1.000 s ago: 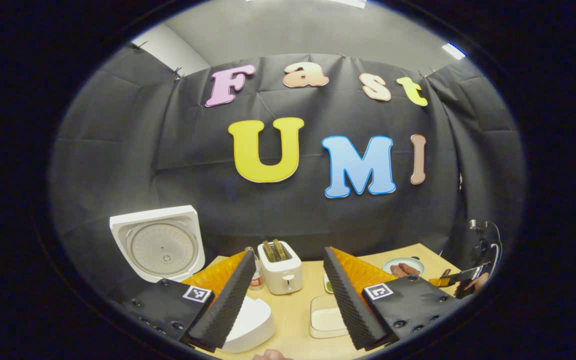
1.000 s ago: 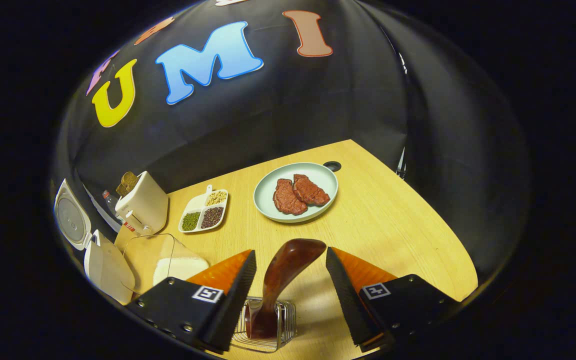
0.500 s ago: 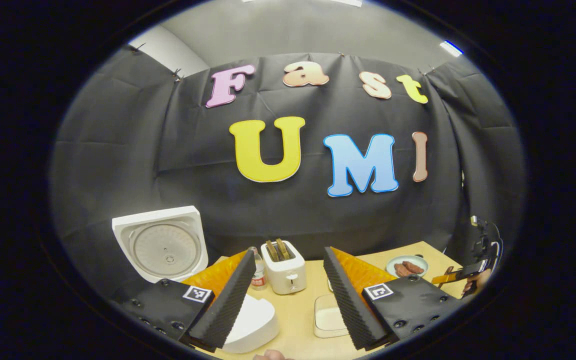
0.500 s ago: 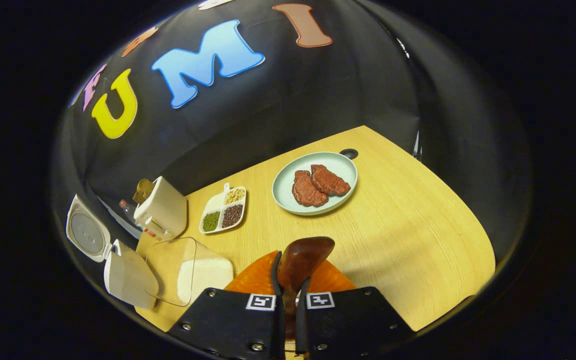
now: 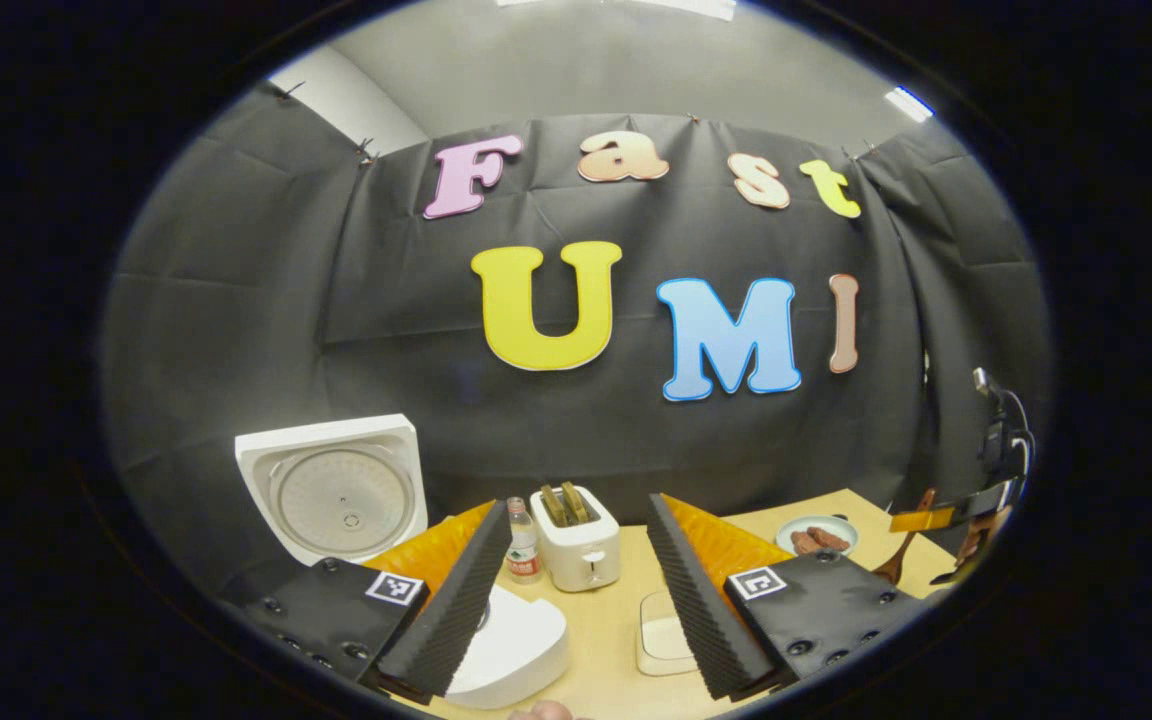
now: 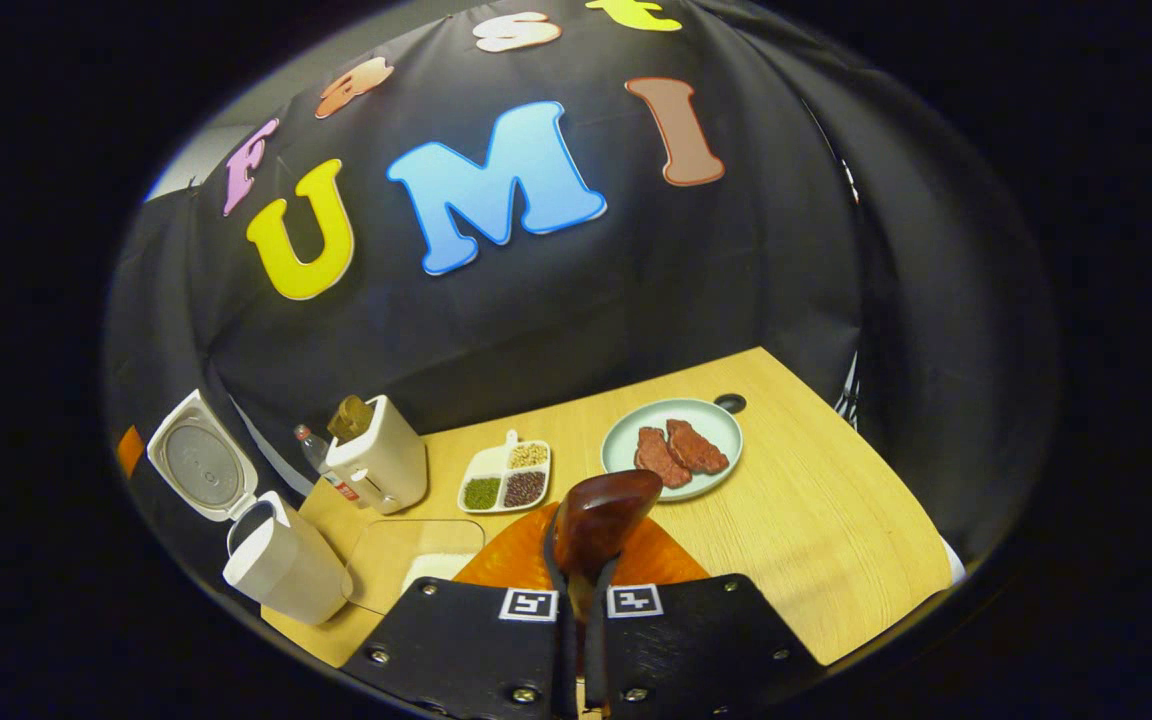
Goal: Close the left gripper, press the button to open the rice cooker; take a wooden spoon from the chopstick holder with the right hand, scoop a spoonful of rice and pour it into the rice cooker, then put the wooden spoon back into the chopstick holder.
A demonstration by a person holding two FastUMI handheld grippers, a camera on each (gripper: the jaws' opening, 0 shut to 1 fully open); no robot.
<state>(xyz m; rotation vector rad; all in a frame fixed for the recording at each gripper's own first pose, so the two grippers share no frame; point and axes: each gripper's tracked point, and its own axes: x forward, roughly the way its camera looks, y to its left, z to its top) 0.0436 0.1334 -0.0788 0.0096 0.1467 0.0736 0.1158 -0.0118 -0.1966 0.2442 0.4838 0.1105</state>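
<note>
Between the right claw's point(image 6: 579, 590) two pads, which press together on its handle, the wooden spoon point(image 6: 601, 515) stands up with its dark bowl above the claw's tips, over the near part of the counter point(image 6: 816, 530). Just left of the claw lies a clear box of rice point(image 6: 416, 560), and farther left stands the white rice cooker point(image 6: 281, 570) with its lid point(image 6: 201, 470) swung up and open. Beyond the box sit a toaster point(image 6: 381, 460) with bread in its slots, a small bottle point(image 6: 311, 445) at its left, and a divided dish of beans point(image 6: 506, 480). To the right of that dish a pale plate point(image 6: 721, 425) carries two pieces of red meat point(image 6: 681, 450). In the left gripper view, the left claw point(image 5: 568, 590) is spread wide and holds nothing; between and beyond its pads are the cooker's body point(image 5: 516, 650) at the near left, the raised lid point(image 5: 336, 490) behind it, the toaster point(image 5: 576, 540) and the rice box point(image 5: 661, 635). At the far right of that view the other gripper holds the spoon point(image 5: 901, 555) above the counter, near the plate point(image 5: 816, 530).
</note>
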